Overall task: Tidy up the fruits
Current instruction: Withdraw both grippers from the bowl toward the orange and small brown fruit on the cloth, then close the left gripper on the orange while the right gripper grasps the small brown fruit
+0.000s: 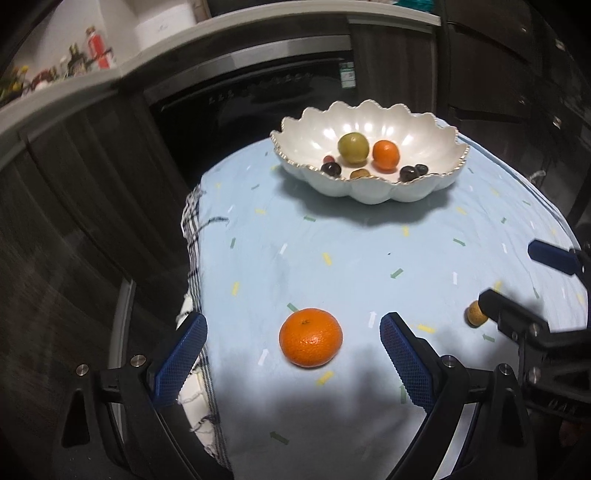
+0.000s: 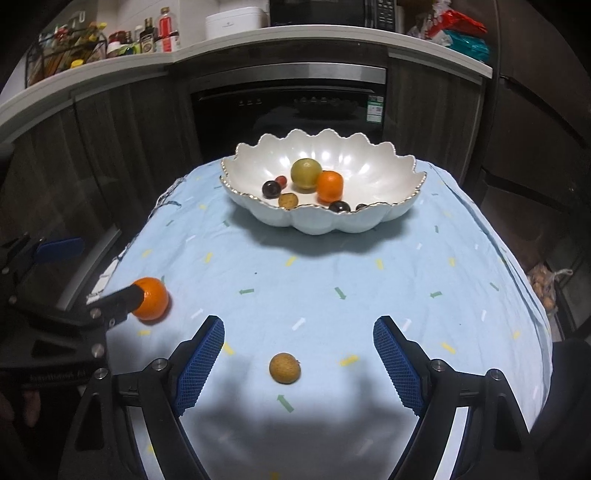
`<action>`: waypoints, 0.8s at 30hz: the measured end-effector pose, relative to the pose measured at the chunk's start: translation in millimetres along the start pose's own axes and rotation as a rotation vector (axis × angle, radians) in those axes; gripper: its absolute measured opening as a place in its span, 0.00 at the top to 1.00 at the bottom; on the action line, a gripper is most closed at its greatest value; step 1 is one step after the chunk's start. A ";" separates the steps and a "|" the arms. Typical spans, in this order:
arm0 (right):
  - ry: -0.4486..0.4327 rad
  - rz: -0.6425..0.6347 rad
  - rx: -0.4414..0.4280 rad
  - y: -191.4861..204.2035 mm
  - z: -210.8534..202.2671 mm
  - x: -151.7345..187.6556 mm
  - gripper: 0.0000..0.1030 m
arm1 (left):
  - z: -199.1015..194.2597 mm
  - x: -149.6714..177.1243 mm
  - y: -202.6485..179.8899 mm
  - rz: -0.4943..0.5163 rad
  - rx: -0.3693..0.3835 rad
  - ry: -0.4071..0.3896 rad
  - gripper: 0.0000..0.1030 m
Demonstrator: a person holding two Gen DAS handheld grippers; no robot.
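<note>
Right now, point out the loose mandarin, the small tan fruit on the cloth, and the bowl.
loose mandarin (image 1: 310, 337): left wrist view, middle of its peel.
small tan fruit (image 2: 284, 368): right wrist view, centre of its top.
bowl (image 2: 373, 218): right wrist view, front outer wall.

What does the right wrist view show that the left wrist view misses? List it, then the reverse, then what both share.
Only the right wrist view: the right gripper seen whole, open around a small tan fruit, and a red and teal bag on the counter.

Only the left wrist view: the left gripper seen whole, open around the loose orange, and the checked cloth under the blue tablecloth's edge.

Both: the scalloped white bowl holding a green fruit, a small orange and dark round fruits, the blue tablecloth, and the oven behind.
</note>
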State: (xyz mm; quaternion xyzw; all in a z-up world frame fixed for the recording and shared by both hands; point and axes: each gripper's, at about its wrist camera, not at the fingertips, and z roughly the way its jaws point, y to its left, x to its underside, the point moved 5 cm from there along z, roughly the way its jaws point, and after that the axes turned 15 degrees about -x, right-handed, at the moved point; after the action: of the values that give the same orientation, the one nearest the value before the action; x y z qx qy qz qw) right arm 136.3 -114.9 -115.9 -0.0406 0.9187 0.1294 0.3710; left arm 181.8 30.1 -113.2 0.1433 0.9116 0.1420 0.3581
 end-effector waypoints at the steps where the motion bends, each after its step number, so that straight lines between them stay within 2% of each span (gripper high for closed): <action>1: 0.007 -0.004 0.002 0.1 2.3 1.0 0.19 | 3.1 0.5 -0.5 -0.009 0.003 0.011 0.06; 4: 0.026 -0.001 0.000 -1.5 7.9 4.4 0.19 | 13.4 2.1 -3.3 -0.033 0.024 0.054 0.07; 9: 0.074 0.002 -0.010 -5.3 20.1 10.6 0.33 | 28.6 3.0 -9.6 -0.061 0.055 0.111 0.13; 13: 0.110 0.008 -0.012 -8.7 28.4 17.7 0.39 | 37.5 4.9 -13.1 -0.073 0.066 0.143 0.20; 17: 0.141 0.017 -0.020 -10.6 37.2 24.8 0.45 | 42.9 7.7 -18.7 -0.066 0.094 0.173 0.42; 18: 0.151 0.019 -0.026 -11.0 39.1 26.2 0.56 | 43.7 8.1 -19.9 -0.063 0.096 0.177 0.45; 24: 0.165 0.004 -0.053 -6.7 41.7 28.8 0.76 | 42.7 7.8 -18.1 -0.069 0.080 0.170 0.56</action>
State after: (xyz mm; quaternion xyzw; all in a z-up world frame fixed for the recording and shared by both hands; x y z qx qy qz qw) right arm 144.6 -109.6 -166.0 -0.0590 0.9424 0.1509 0.2926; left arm 203.0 23.0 -154.5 0.1135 0.9481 0.1046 0.2780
